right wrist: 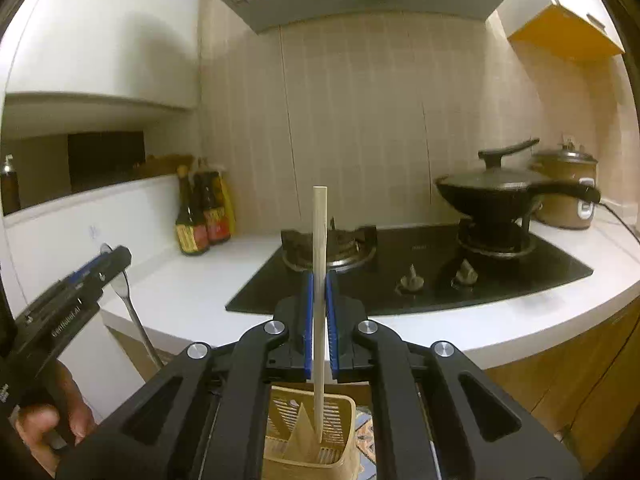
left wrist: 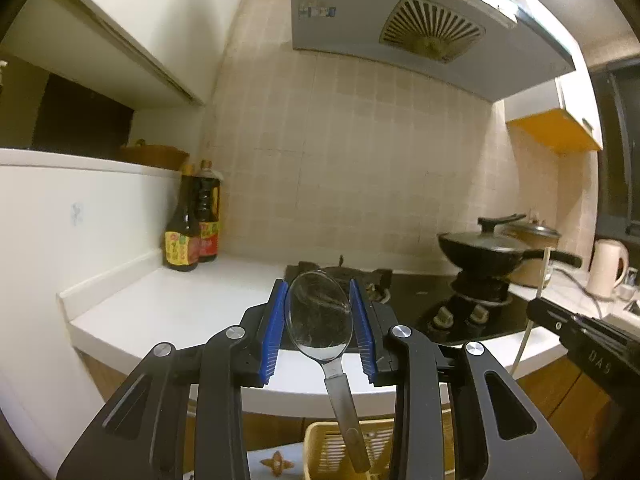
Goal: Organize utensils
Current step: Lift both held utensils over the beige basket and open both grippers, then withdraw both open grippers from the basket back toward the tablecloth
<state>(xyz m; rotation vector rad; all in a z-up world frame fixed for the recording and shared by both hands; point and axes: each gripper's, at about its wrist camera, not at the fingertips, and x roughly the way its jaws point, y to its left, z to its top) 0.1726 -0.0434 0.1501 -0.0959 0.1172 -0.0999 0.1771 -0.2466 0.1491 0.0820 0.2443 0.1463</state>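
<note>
My left tool [left wrist: 322, 320] is pinching a metal spoon [left wrist: 320, 316] by its bowl, handle hanging over the yellow basket [left wrist: 320, 448]. My right tool [right wrist: 320, 320] is clamping a chopstick [right wrist: 319, 280], its tip seemingly inside the basket [right wrist: 312, 432].

Both wrist views face the tiled wall, close above the basket [right wrist: 310, 432], sharing stove [left wrist: 460, 312] and bottles [right wrist: 202, 220]

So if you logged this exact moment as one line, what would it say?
left tool: shut on spoon | right tool: shut on chopstick | both above basket | nothing dropped in yet
</note>
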